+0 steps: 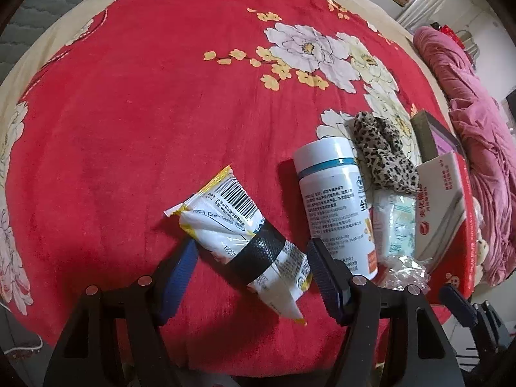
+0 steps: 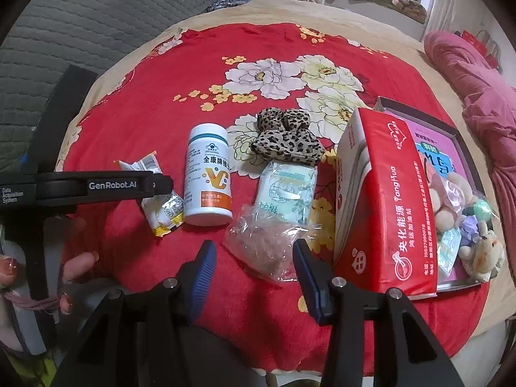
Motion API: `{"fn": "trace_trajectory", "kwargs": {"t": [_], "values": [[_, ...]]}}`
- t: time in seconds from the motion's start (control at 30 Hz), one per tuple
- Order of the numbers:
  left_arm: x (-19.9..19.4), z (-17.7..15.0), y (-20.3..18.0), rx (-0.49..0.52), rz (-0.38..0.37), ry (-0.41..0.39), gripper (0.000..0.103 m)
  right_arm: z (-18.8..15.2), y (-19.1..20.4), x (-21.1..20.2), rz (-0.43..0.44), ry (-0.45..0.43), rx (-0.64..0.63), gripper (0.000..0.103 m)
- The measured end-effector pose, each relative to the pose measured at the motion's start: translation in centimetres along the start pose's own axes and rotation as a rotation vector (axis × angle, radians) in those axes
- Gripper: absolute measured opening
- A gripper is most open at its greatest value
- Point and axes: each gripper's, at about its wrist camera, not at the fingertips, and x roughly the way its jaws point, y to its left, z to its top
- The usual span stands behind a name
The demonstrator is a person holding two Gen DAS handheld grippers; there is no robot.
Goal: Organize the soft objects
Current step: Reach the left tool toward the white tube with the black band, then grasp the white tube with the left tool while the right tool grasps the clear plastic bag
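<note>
A red floral blanket (image 1: 161,113) covers a bed, with a pink quilt (image 2: 477,74) bunched at the far right. The left gripper (image 1: 251,274) straddles a yellow-and-white packet (image 1: 225,225), fingers spread either side and not clamping, seemingly lining up a grasp. The right gripper (image 2: 254,264) hangs spread above a crinkled clear bag (image 2: 264,245). Right of the packet stand a white vitamin bottle (image 2: 209,174), a leopard scrunchie (image 2: 283,138) and a tissue pack (image 2: 287,190). A red tissue box (image 2: 387,193) leans against a tray (image 2: 464,142) holding plush toys, probably the collecting place.
</note>
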Motion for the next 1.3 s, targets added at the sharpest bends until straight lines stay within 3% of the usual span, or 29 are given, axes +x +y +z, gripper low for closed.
{"fn": "trace_trajectory", "kwargs": {"t": [0.4,0.93,1.13,1.3], "values": [[2.1,0.6,-0.1,-0.012,0.005,0.03,0.075,-0.6,-0.5,2.6,-0.018,0.066,-0.048,0.049],[2.9,0.6,-0.3,0.005,0.019,0.05,0.076,-0.2,2.6,6.7,-0.158,0.087,-0.274,0.059],[2.6,0.4,-0.3,0.008,0.012,0.041,0.075,-0.1,1.8,6.2,-0.089,0.066,-0.233,0.053],[1.7,0.3,0.4,-0.004,-0.031,0.03,0.066,0.3,1.0,3.9,0.031,0.025,-0.141,0.053]]}}
